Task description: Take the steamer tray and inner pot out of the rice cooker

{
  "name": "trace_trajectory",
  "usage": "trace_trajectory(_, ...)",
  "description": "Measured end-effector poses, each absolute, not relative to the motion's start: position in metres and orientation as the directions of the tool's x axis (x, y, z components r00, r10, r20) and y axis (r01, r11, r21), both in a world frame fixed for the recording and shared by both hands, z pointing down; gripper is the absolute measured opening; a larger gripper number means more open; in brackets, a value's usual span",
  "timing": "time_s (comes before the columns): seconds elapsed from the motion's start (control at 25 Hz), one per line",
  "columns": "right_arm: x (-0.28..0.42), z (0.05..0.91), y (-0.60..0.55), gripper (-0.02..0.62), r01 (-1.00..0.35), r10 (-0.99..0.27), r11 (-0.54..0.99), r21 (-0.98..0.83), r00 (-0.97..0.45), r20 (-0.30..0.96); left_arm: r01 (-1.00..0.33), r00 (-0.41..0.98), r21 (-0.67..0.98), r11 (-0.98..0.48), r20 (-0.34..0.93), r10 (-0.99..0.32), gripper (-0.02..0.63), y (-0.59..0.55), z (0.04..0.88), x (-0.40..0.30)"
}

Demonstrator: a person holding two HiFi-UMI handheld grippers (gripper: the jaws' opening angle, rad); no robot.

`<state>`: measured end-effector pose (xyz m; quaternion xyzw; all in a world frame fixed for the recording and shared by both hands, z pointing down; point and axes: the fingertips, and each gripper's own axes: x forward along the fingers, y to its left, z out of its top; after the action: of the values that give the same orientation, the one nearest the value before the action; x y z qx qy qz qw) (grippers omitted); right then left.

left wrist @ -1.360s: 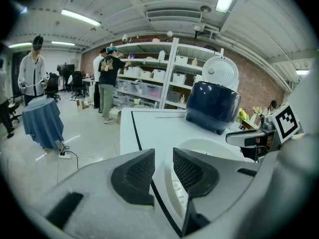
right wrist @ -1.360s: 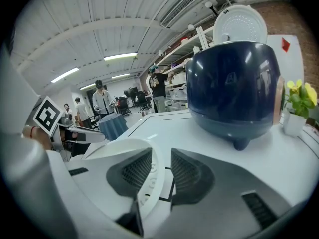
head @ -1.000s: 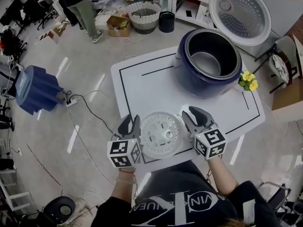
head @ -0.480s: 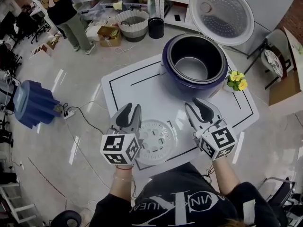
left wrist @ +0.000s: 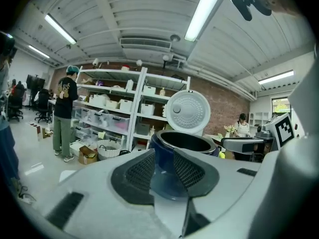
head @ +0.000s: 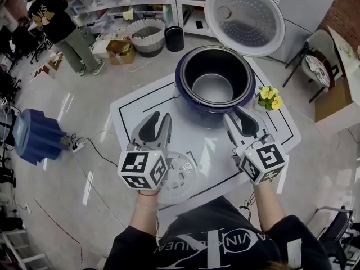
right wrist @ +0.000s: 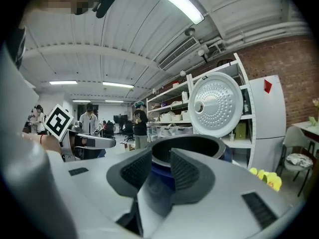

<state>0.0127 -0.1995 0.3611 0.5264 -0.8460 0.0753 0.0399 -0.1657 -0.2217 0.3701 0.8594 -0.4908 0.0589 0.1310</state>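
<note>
The dark blue rice cooker stands at the far side of the white table with its lid swung up. The metal inner pot sits inside it. A white perforated steamer tray lies flat on the table's near edge, partly hidden by my left gripper's marker cube. My left gripper hovers open, left of and short of the cooker, with nothing between its fingers. My right gripper is open and empty just before the cooker's right front. Both gripper views look level at the cooker past open jaws.
A small pot of yellow flowers stands right of the cooker, close to my right gripper. On the floor are a blue bin, a ribbed basket and a black bucket. A person stands by the shelves at the back left.
Both grippers have lifted away from either side of the steamer tray and moved forward toward the cooker. The tray stays on the table. The jaws' openings look unchanged.
</note>
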Motion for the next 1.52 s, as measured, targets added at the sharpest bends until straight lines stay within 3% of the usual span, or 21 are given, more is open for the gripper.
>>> trace_trajectory(0.6, 0.105, 0.347, -0.275, 0.117, -0.943, -0.928, 0.326, -0.067, -0.333, 0.168, -0.846, 0.532, 0.17, -0.506, 0.213, -0.819, 0.1, -0.288, 0.354, -0.102)
trace_trajectory(1.52, 0.135, 0.383, -0.349, 0.156, -0.931, -0.872, 0.357, -0.073, -0.36, 0.331, -0.874, 0.483, 0.13, -0.469, 0.349, -0.803, 0.153, -0.349, 0.383, -0.075)
